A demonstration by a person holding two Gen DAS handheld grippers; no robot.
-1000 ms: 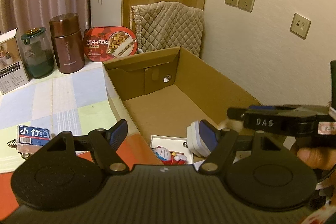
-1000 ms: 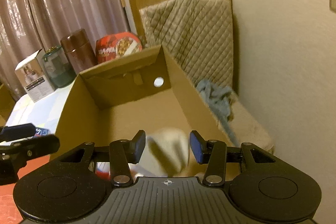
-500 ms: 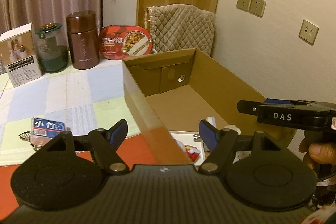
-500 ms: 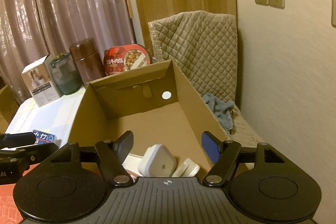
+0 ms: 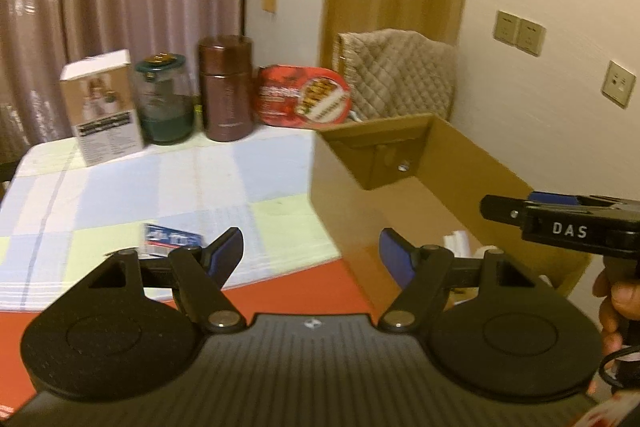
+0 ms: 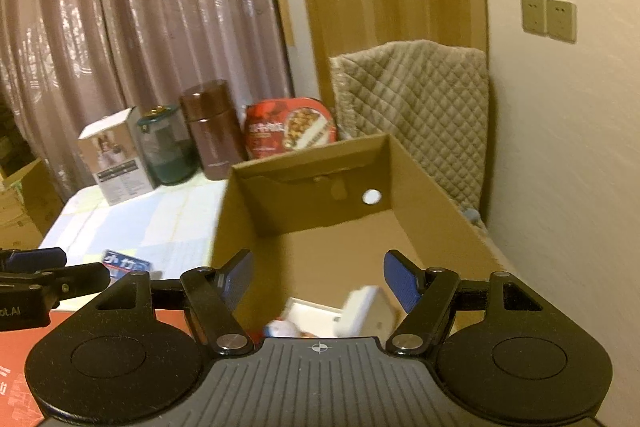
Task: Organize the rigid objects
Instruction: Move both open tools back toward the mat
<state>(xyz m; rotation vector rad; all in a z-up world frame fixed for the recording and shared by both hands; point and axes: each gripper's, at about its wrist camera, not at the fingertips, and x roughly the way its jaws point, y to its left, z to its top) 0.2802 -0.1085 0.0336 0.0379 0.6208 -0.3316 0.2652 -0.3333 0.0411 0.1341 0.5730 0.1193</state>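
Open cardboard box (image 6: 436,187) beside tablecloth (image 5: 160,195)

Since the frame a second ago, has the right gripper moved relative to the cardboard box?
Yes. The right gripper has pulled back and up from the cardboard box: the white adapter it hovered over now lies free below, jaws open.

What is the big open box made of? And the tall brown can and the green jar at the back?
The big box looks like plain cardboard: matte tan, with folded flaps and a punched hole. The tall brown can seems to be metal, since its dark coppery skin shines. The green jar looks like see-through tinted glass or plastic with a dark green lid; which one is hard to tell.
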